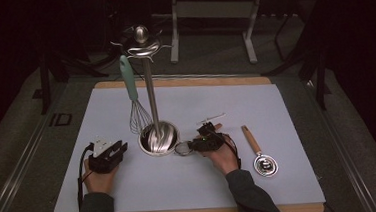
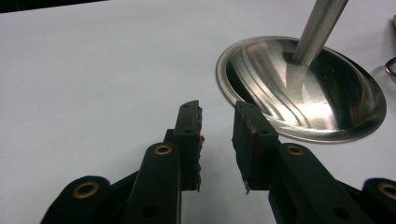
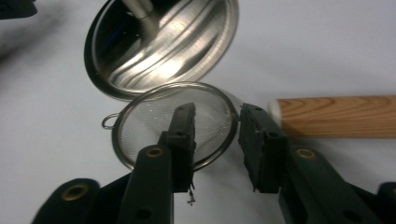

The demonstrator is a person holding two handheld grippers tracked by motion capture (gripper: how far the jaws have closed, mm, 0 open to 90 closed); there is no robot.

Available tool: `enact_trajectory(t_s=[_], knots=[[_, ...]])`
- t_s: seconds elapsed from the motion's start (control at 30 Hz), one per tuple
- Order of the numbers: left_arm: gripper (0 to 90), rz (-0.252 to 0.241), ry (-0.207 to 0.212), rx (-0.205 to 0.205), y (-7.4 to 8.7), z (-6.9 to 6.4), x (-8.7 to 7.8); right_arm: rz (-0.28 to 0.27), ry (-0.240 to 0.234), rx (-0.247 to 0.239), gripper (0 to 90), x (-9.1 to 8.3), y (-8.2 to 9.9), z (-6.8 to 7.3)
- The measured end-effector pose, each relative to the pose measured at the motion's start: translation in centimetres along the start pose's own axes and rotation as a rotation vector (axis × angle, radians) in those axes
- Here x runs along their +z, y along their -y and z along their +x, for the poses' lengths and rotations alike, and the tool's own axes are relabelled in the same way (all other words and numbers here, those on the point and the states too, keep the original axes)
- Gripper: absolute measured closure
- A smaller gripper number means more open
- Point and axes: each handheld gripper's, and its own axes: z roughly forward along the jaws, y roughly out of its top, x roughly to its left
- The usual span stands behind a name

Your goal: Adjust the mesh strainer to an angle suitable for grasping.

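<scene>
Right gripper view: looking straight down the right tongs [image 3: 217,112] onto the strainer [image 3: 149,126], lying flat on the bench [image 1: 231,183] with its mesh bowl directly ahead and just under the tips. Standing part open and straddling the rim: one jaw hanging over the mesh inside the bowl, the other waiting outside the rim, close to where the wooden handle [image 3: 336,116] is joining it. Not yet pinching anything, with a sliver of bench showing between the rim and the outer jaw.

Running crosswise to the tongs' own line, from the small hanging loop [image 3: 108,122] at one end, through the bowl, to the handle leading off toward the right edge of that view. Lying just beside the stand base [image 3: 177,42], with the far rim of the bowl almost touching the steel dish, possibly overlapping it slightly.

Seen from the high view, sitting between the stand base [image 1: 159,138] and the right tongs [image 1: 196,144], the strainer [image 1: 183,148] peeking out ahead of the hand.

Resting on the other side of the base, the left tongs [image 2: 217,109] pointing toward it, about half open and holding nothing, well apart from the strainer. Judging by this, closing across the rim near the handle joint probably falling to the right tongs, being much the nearer.
</scene>
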Motion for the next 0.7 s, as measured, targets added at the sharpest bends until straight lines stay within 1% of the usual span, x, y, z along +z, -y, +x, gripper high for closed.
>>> enact_trajectory(t_s=[0.17,0.23,0.43,0.53,0.6,0.63,0.7], knots=[[71.9,0.001,-0.001,0.0,0.0,0.0,0.01,0.015,-0.009,0.02,76.9,-0.26,0.17,-0.41],[71.8,0.002,-0.002,0.001,0.0,-0.01,0.01,0.016,-0.005,0.023,80.2,-0.38,0.29,-0.53],[71.8,0.003,-0.002,0.0,0.0,-0.01,0.02,0.023,0.004,0.015,86.1,-0.72,0.45,-0.73],[71.8,0.003,-0.001,0.0,0.0,-0.01,0.02,0.024,0.005,0.008,86.4,-0.74,0.52,-0.81],[71.7,0.002,0.0,-0.001,0.0,0.0,0.02,0.021,0.0,0.014,84.8,-0.76,0.57,-0.86],[71.8,0.002,0.001,-0.002,0.0,0.0,0.02,0.016,-0.007,0.014,77.0,-0.77,0.61,-0.92],[71.7,0.002,0.0,-0.001,0.0,0.0,0.03,0.013,-0.008,0.02,71.8,-0.77,0.63,-0.96]])
